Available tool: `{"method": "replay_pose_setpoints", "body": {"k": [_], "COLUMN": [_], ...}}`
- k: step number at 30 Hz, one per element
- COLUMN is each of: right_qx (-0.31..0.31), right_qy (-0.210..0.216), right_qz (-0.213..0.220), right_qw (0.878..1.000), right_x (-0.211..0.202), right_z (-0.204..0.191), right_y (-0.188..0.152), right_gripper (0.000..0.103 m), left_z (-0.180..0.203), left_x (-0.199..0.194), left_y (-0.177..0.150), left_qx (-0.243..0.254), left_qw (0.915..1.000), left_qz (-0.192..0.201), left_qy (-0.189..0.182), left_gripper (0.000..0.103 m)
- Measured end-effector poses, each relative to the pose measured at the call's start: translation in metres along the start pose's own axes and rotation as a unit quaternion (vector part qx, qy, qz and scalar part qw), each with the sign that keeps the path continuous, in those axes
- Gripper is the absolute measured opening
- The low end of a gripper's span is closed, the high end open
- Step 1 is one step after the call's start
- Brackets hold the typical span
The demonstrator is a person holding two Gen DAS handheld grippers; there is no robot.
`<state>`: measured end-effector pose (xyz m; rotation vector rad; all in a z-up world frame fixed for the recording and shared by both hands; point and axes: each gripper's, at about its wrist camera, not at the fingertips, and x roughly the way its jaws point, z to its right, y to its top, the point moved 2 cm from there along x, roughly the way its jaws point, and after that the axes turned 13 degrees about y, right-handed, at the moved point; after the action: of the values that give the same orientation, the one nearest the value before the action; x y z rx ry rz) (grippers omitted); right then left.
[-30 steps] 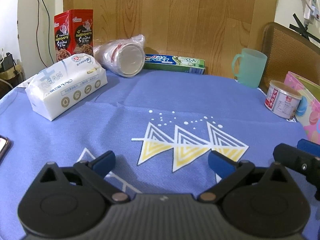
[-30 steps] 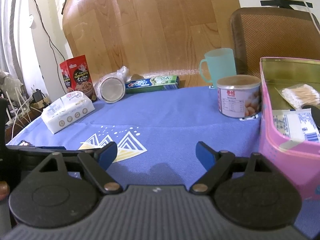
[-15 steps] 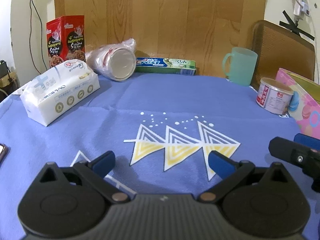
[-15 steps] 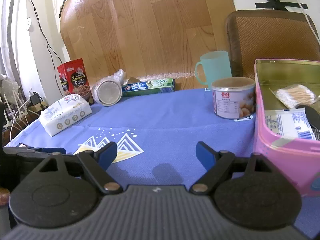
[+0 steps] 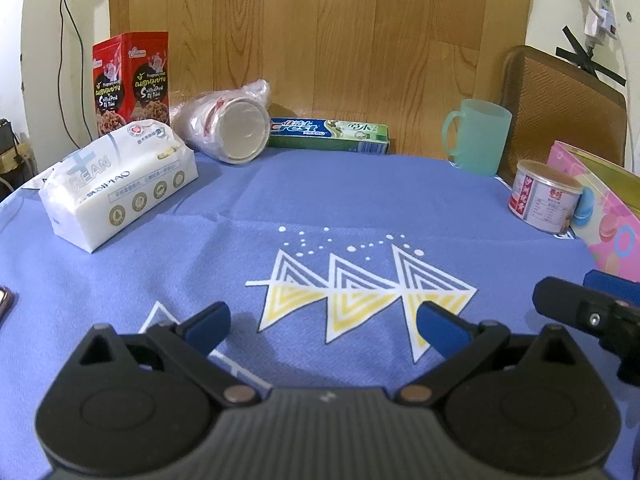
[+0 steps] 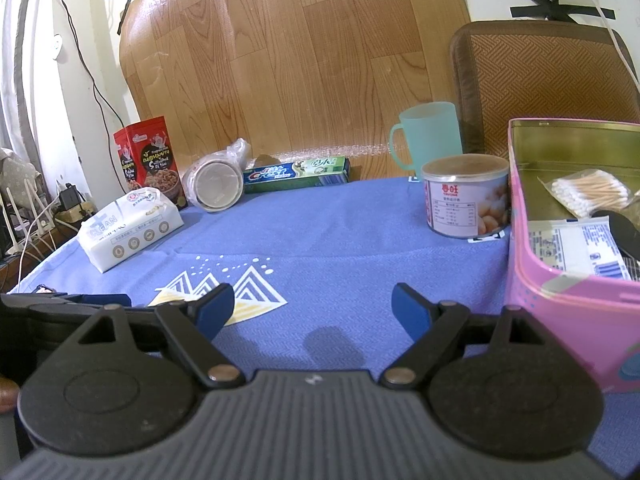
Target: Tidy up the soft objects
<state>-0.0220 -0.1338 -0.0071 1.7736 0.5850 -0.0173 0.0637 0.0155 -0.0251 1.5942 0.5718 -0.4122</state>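
Observation:
A white soft tissue pack [image 5: 120, 190] lies at the far left of the blue tablecloth [image 5: 320, 208]; it also shows in the right wrist view [image 6: 130, 228]. A bagged stack of paper cups [image 5: 228, 128] lies on its side behind it. A pink tin box [image 6: 576, 252] stands at the right, open, holding a bag of cotton swabs [image 6: 588, 192] and a white packet [image 6: 576, 244]. My left gripper [image 5: 324, 320] is open and empty, low over the cloth's triangle print. My right gripper [image 6: 312, 308] is open and empty, just left of the pink box.
A red snack box [image 5: 130, 80], a toothpaste box [image 5: 328, 136], a green mug [image 5: 478, 136] and a small can [image 5: 544, 200] stand along the back and right. A wooden board leans behind the table. A chair back [image 6: 544, 72] is at right. A phone edge [image 5: 5, 300] lies far left.
Both grippers have drawn back and risen slightly, so the objects look a little farther away. Both stay open and empty. Nothing on the table has moved.

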Motion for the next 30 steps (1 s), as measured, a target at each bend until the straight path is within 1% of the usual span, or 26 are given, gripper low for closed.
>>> {"method": "replay_pose_setpoints", "body": {"k": [30], "right_qx": [0.002], "right_qy": [-0.004], "right_qz": [0.002], "right_qw": [1.000], "right_x": [-0.0014], "right_z": [-0.0032], "right_y": [-0.0005], "right_gripper": [0.088], "left_z": [0.0018], "left_x": [0.0004], "left_y": [0.0000], "left_qx": [0.010], "left_qw": [0.9998], "left_qz": [0.001], "left_qy": [0.019], "left_gripper": [0.103]}}
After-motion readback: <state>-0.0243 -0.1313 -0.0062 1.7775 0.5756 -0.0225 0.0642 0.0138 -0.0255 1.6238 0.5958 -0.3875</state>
